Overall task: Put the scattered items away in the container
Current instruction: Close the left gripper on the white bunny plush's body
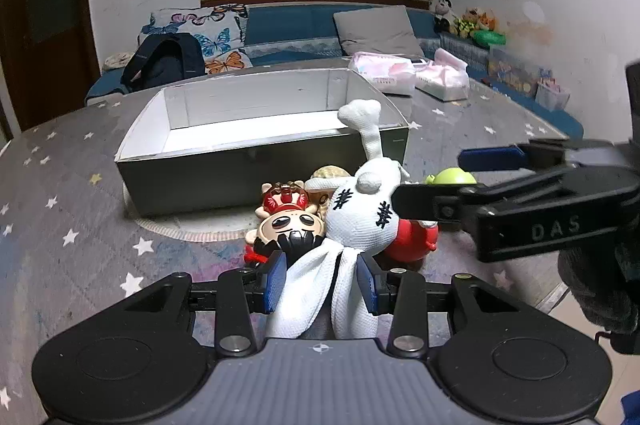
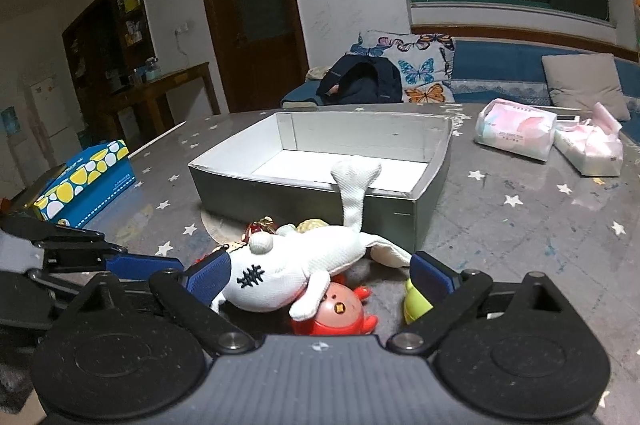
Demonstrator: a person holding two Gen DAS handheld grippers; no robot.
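A white plush toy with black stitched marks lies on a heap of toys in front of the grey box with its white inside. One long limb sticks up against the box's front wall. My left gripper is shut on the plush's two hanging flaps. Under the plush lie a big-eyed figurine with a red headdress, a red round toy and a green toy. My right gripper stands wide open, straddling the plush body and the red toy.
Two pink tissue packs lie at the table's far right. A blue and yellow tissue box sits at the left. A pale round mat lies under the toys. A blue sofa with cushions and a dark backpack stands behind the table.
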